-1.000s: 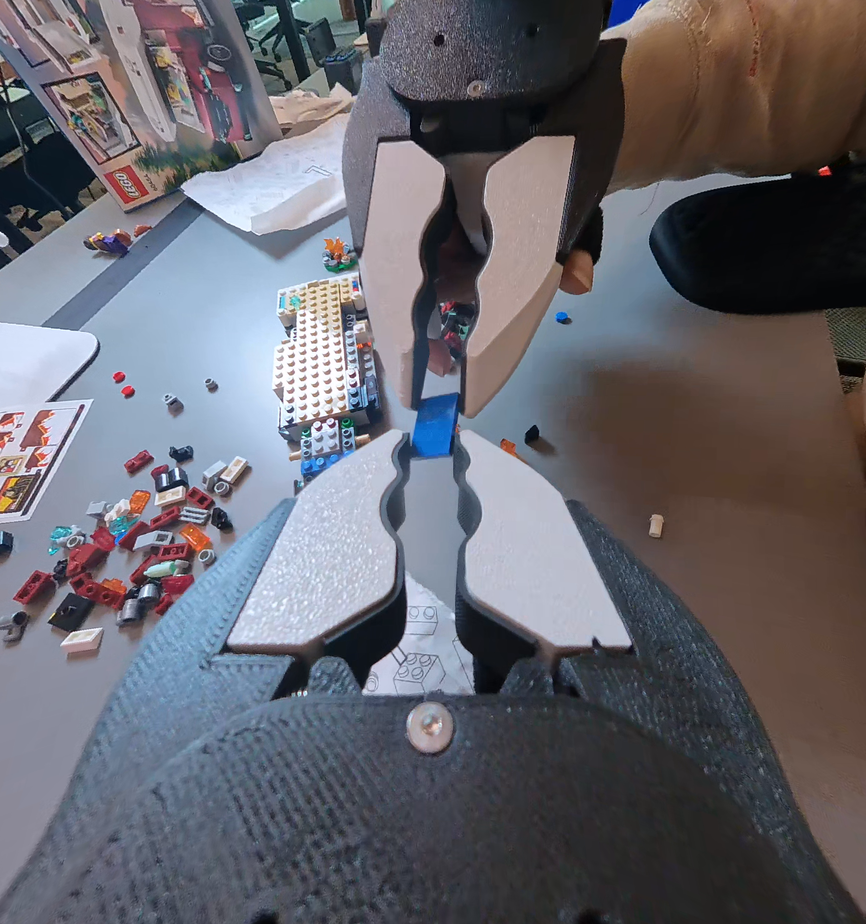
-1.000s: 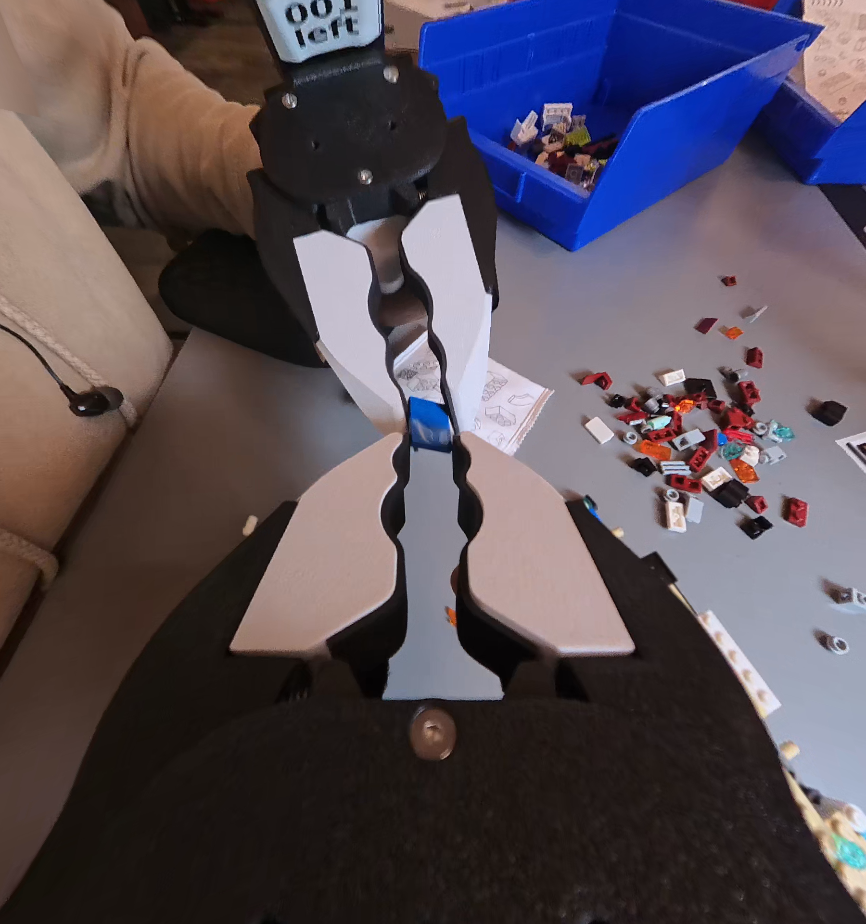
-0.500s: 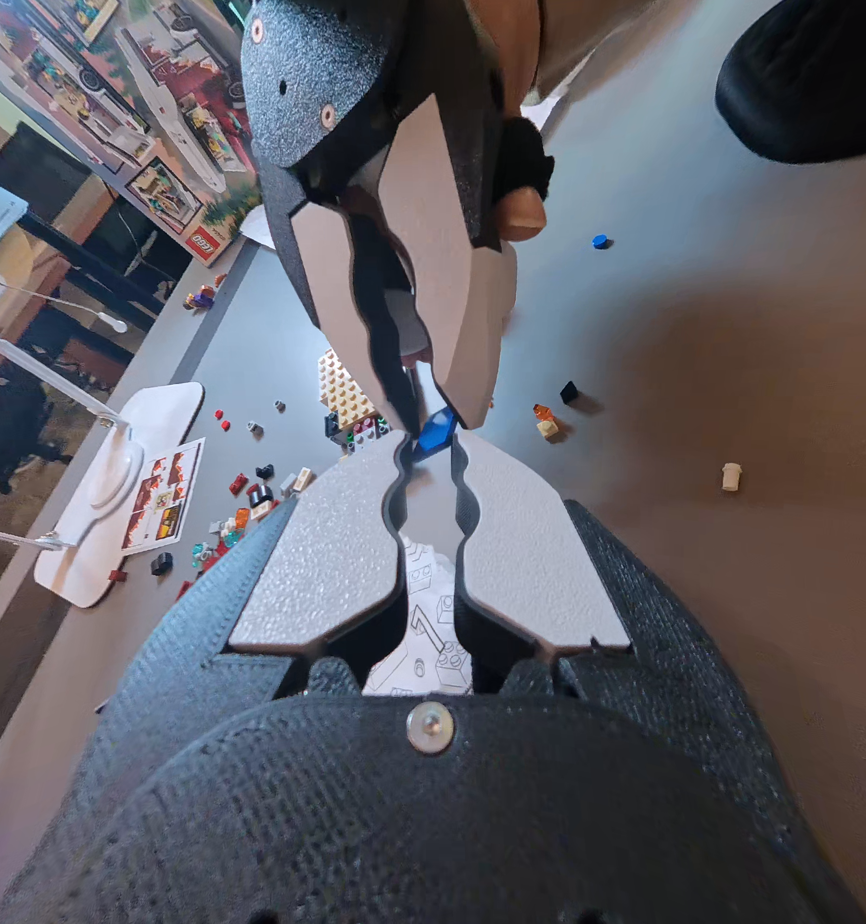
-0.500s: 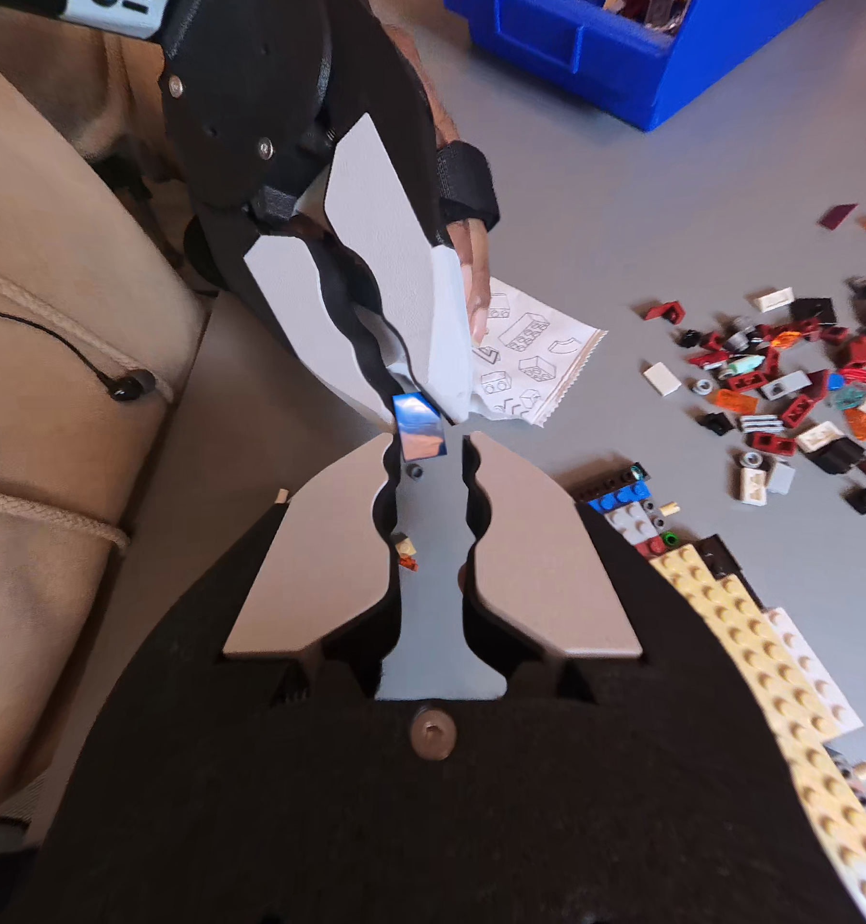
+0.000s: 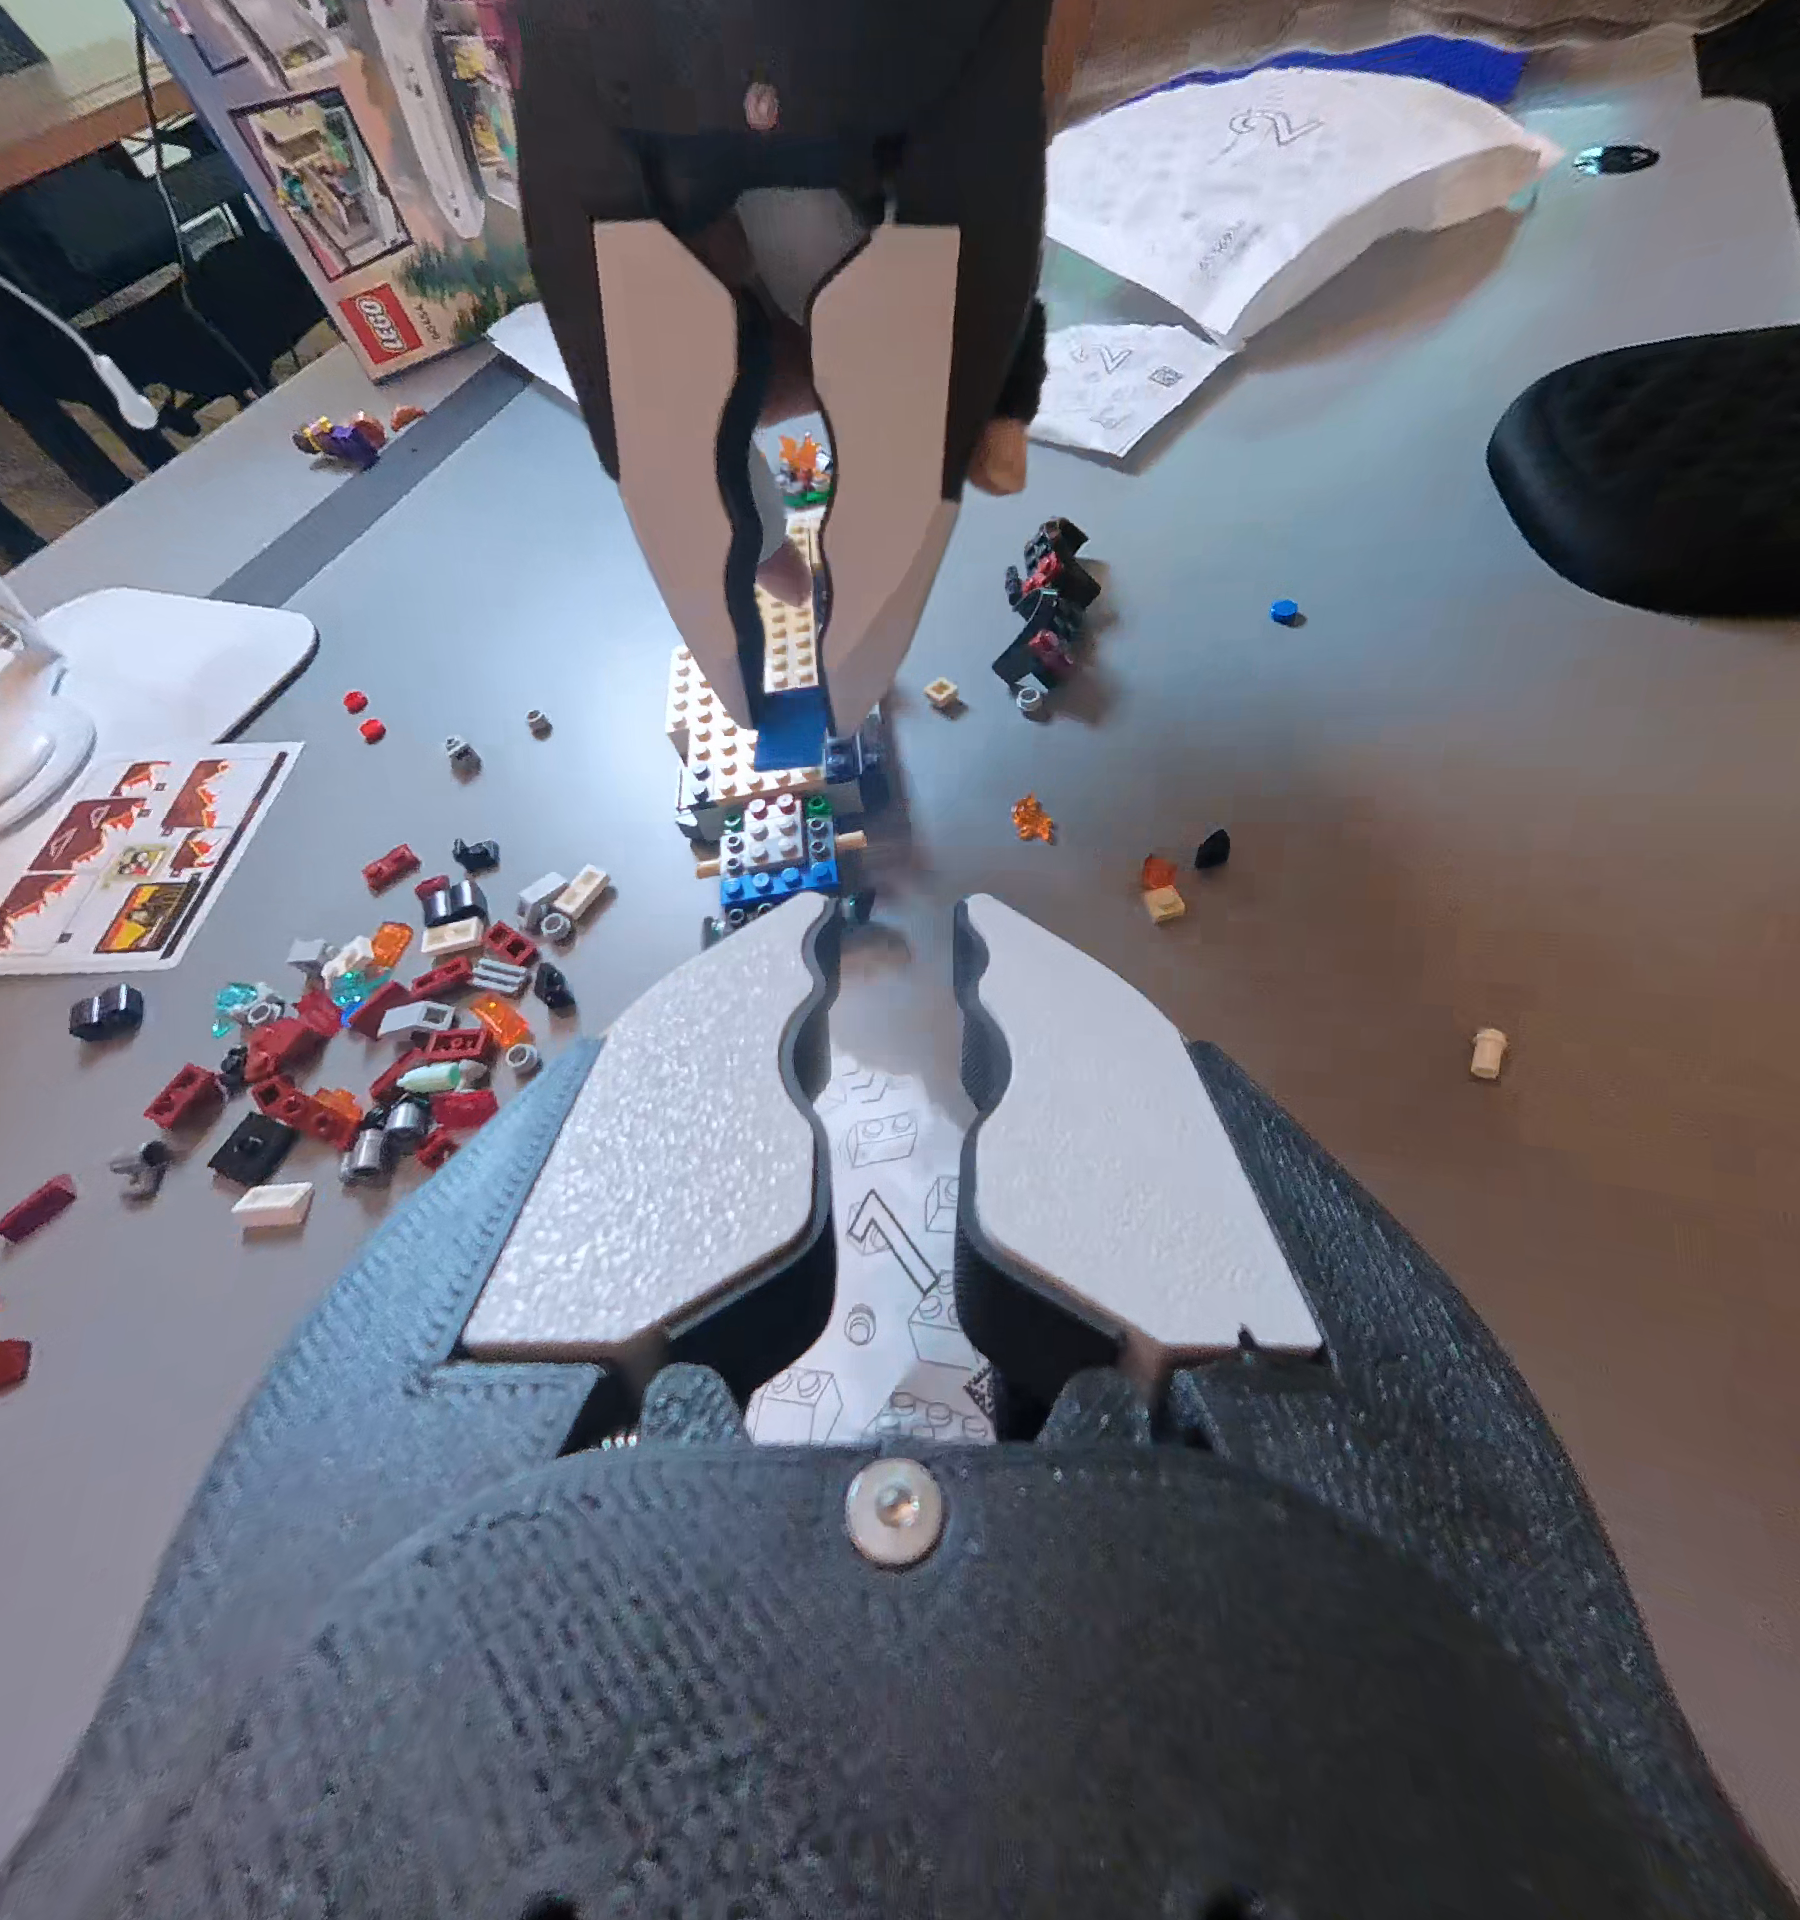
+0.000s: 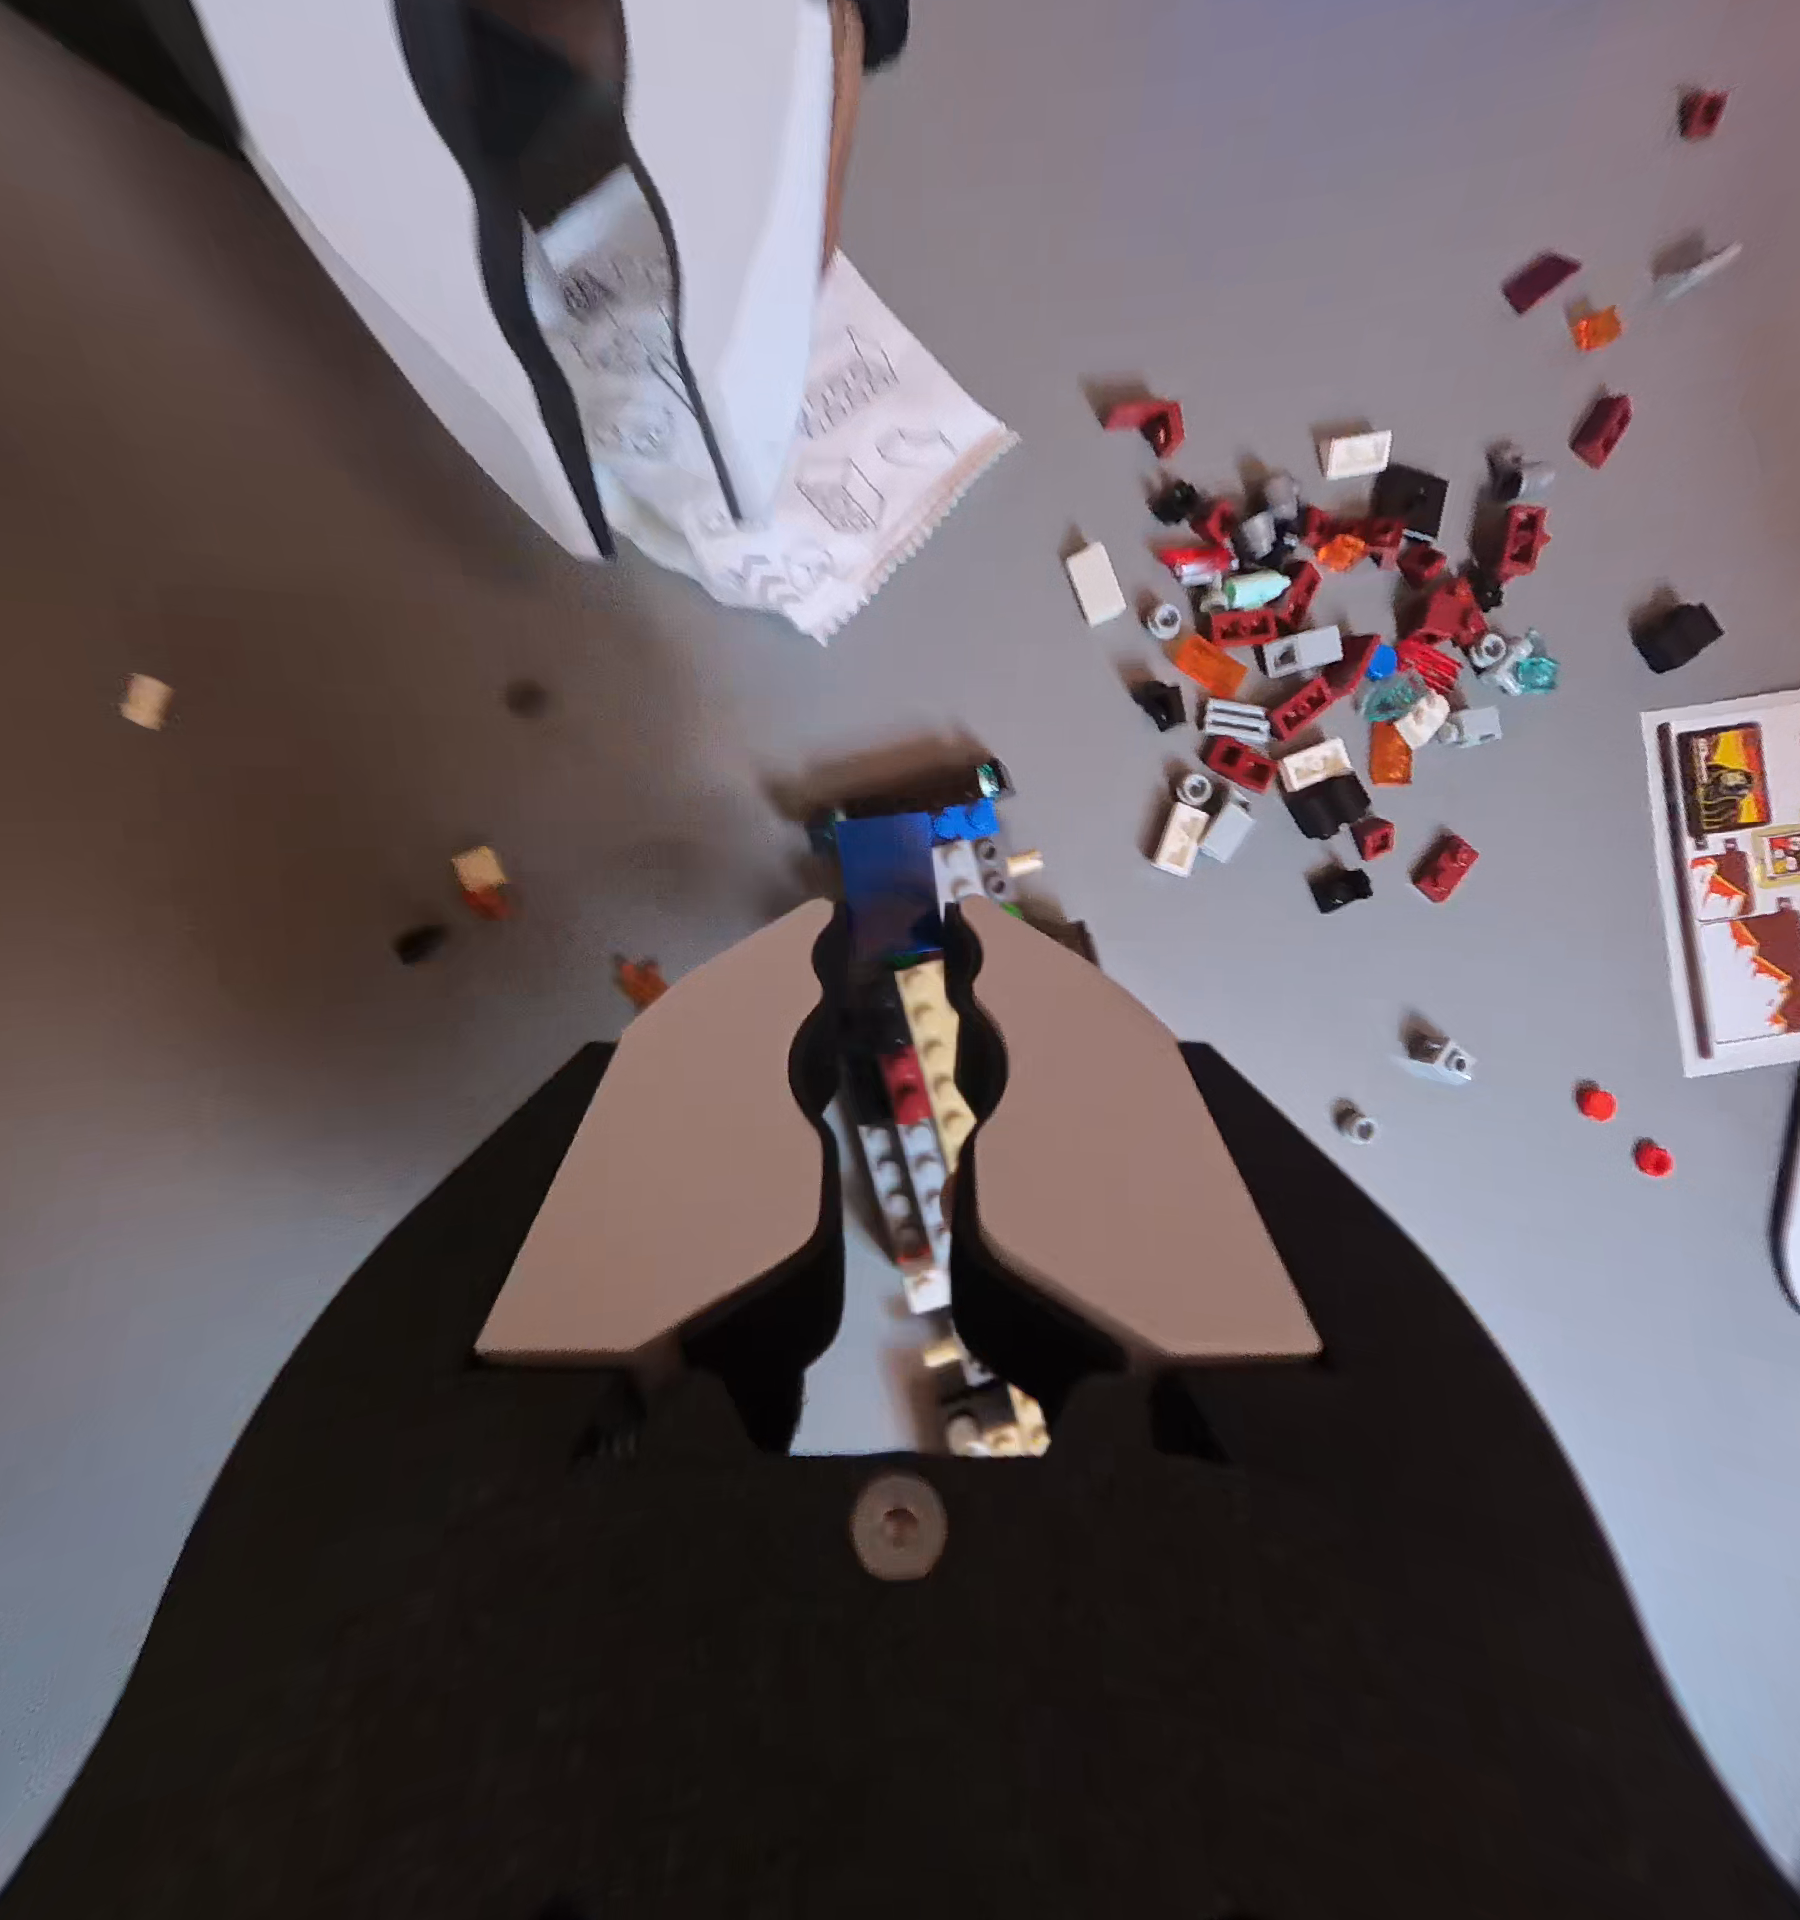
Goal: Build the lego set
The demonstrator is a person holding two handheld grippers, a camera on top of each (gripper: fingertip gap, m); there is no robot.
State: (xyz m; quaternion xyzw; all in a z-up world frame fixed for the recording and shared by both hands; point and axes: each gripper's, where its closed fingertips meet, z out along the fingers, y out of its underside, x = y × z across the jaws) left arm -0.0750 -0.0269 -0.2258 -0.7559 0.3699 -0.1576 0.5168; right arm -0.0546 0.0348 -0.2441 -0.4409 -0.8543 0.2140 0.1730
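Right claw: my right gripper pinches a smooth blue tile, one pad on each side of it, tips pointing down at the model.
Blue tile: it sits between those tips just above the tan studded plate of the brick model; from my left view it shows at the right gripper's tips, low over the plate, though I cannot tell if it touches the studs.
Left claw: my left gripper has its fingers apart with nothing between them, only the grey table and a printed paper bag below.
Left claw position: it hangs on the near side of the model, just short of its blue end, well apart from the tile.
Loose bricks: a scatter of dark red, black, white and orange pieces lies to the left of the model.
Sticker sheet: a small sheet lies farther left, beside a white lamp base.
Far side: a set box stands at the far left and folded white paper lies at the far right.
Right side: a few stray pieces, among them a tan peg and a blue round stud.
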